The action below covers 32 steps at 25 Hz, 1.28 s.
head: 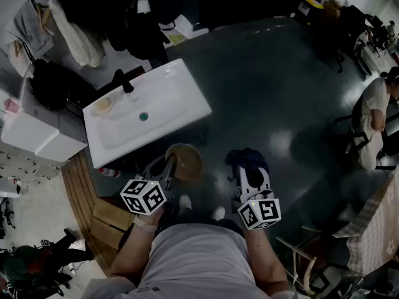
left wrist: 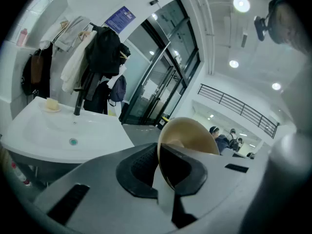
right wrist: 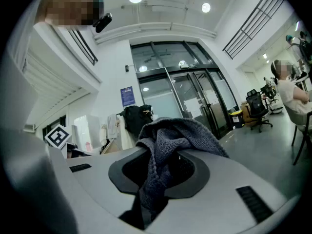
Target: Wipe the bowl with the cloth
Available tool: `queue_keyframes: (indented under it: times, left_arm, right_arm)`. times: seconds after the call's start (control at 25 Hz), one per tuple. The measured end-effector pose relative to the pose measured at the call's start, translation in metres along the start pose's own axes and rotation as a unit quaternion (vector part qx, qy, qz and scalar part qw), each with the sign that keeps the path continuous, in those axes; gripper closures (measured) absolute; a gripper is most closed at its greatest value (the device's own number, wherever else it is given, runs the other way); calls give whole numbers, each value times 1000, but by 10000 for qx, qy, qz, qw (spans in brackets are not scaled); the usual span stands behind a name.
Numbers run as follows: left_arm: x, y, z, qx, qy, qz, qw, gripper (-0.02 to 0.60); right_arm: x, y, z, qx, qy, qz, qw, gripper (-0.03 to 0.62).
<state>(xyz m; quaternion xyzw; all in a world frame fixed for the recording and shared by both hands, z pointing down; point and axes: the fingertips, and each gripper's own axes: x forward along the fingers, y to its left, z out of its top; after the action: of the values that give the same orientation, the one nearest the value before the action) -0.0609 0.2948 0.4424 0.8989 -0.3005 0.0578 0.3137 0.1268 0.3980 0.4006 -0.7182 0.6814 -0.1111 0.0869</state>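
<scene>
A tan bowl (head: pixel 184 161) hangs in the air in front of the person, just below the sink. My left gripper (head: pixel 168 165) is shut on its rim; in the left gripper view the bowl (left wrist: pixel 192 137) stands on edge between the jaws, its hollow facing right. My right gripper (head: pixel 249 165) is shut on a dark grey knitted cloth (head: pixel 247 158), held a short way right of the bowl and apart from it. The cloth (right wrist: pixel 170 135) bunches over the jaws in the right gripper view.
A white sink (head: pixel 163 91) with a black tap (head: pixel 124 82) and a soap dish (head: pixel 103 106) stands ahead on the left. Coats (head: pixel 118 11) hang behind it. A seated person (head: pixel 376 108) is at far right, a wooden crate (head: pixel 109 220) at lower left.
</scene>
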Motion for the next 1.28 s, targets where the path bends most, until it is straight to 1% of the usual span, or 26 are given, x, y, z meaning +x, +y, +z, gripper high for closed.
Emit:
queue_keyframes:
  times: [0.08,0.16,0.24,0.32,0.52,0.64,0.84,1.04,1.28]
  left_arm:
    - [2,-5,4,266,23,-242,9993,561]
    - [1,-5,8,577,55,-388,9976,560]
    - [-2,1,14,803,16,-402,9960,561]
    - [-6,7,23,892,-109,-415,9951,561]
    - [-14,32,40,855,-261,-521,9946,561]
    - [-18,54,48,783,-284,-551,9950,561]
    - [-22,93,55,657,-245,-577,9959,561]
    - [-14,114,62,645,-281,-455,9965,560]
    - [11,150,81,606,-358,-80,9975,560]
  right_arm:
    - [6,9,0,-47,-17,34,10000,514]
    - [12,21,0,-119,-15,75,9999,514]
    - [19,31,-1,-191,-14,101,9998,514]
    - [27,38,-1,-252,-12,104,9996,514]
    - [47,59,-5,-340,60,137,9993,514]
    - [61,69,-8,-266,1,102,9996,514]
    - [85,88,-17,-447,56,39,9990,513]
    - [115,85,-24,-418,93,76,9991,513]
    - [180,80,-34,-300,156,447,9984,513]
